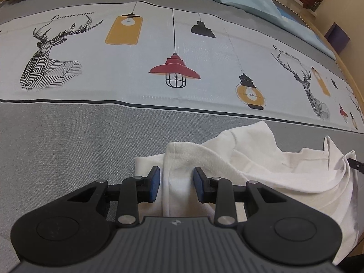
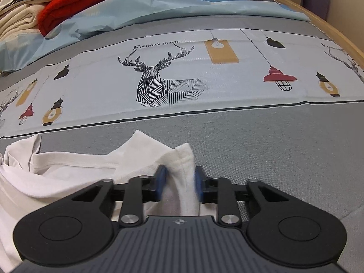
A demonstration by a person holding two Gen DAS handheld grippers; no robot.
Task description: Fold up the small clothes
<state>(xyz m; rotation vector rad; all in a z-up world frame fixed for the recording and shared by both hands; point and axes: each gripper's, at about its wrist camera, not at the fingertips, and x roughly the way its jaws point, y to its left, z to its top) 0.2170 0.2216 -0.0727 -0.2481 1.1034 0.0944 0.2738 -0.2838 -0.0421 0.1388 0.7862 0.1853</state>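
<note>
A crumpled white garment lies on the grey band of the bedspread. In the left wrist view my left gripper straddles a raised fold at the garment's left end. Its blue pads stand on either side of the fold, with a thin gap showing at the left pad. In the right wrist view the same white garment spreads to the left, and my right gripper has its pads pressed against a bunched fold at the garment's right end. The right pad is blurred.
Beyond the garment runs a pale printed strip with deer and lamps. A light blue sheet lies bunched at the back. Red fabric and folded cream cloth sit at the far left. The wooden bed edge curves along the right.
</note>
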